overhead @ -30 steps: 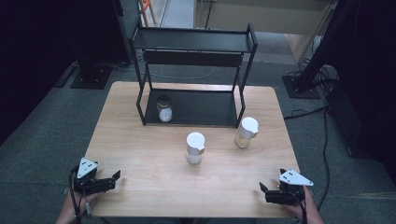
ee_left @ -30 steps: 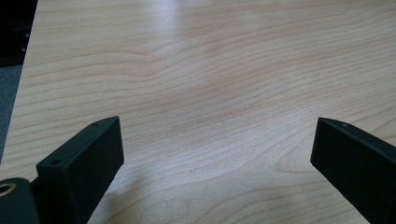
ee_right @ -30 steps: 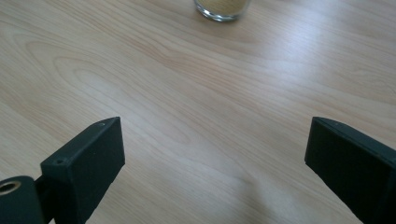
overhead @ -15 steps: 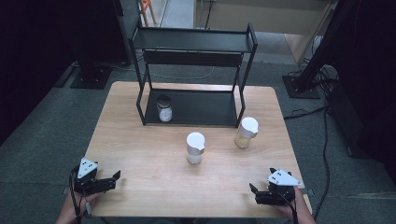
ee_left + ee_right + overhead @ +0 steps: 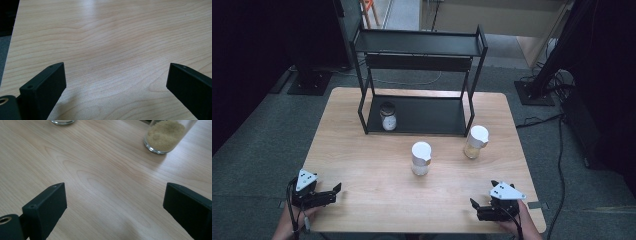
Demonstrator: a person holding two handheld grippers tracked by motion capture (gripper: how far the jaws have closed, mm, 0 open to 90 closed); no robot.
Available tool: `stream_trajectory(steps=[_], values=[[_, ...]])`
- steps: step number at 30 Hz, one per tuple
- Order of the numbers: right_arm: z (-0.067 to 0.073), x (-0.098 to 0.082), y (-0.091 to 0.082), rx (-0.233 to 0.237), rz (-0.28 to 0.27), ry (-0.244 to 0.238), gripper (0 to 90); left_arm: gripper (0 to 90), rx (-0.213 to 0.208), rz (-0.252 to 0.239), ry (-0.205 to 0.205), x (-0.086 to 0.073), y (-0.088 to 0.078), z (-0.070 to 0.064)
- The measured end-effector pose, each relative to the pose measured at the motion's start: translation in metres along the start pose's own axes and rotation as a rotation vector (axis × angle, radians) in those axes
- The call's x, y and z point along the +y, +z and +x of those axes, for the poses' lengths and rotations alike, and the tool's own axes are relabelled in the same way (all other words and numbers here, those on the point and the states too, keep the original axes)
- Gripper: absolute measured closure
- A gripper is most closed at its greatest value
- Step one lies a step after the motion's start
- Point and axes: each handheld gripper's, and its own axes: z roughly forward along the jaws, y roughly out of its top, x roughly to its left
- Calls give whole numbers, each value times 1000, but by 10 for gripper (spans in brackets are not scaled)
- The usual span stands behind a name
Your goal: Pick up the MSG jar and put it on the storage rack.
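Resting at the table's (image 5: 362,200) near edge, left gripper (image 5: 334,191) and right gripper (image 5: 474,207) both stand spread wide, gripping nothing. Beyond them: white-lidded jar (image 5: 421,158) mid-table, yellow-grain jar (image 5: 475,142) just right. Farthest, a small jar (image 5: 387,116) sits inside the black rack (image 5: 422,42).

surface: wooden table (image 5: 362,165) | on it: black rack (image 5: 419,85), white-lidded jar (image 5: 421,158), yellow-filled jar (image 5: 475,142)

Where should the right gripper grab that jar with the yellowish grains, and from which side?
Probably the glass body of the jar of yellowish grains, below its white cap, approached level from the near side. It stands upright in the open in front of the rack, and the open right gripper faces that way.
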Motion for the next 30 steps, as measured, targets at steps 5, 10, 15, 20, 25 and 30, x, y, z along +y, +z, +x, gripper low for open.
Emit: stream_trajectory(steps=[5, 10, 15, 20, 25, 30], values=[[6, 4, 2, 11, -1, -9, 46, 28, 1, 1, 1, 0, 0, 0], [12, 7, 6, 22, 2, -10, 46, 28, 2, 2, 7, 0, 0, -1], [18, 12, 8, 28, 4, -16, 45, 28, 3, 3, 10, 0, 0, -1], [23, 16, 11, 31, 5, -5, 46, 28, 5, 0, 11, 0, 0, -1], [30, 22, 15, 42, 8, -13, 45, 29, 5, -2, 12, -1, 0, -2], [38, 27, 18, 50, 8, -18, 45, 28, 3, -3, 10, -1, -1, -1]])
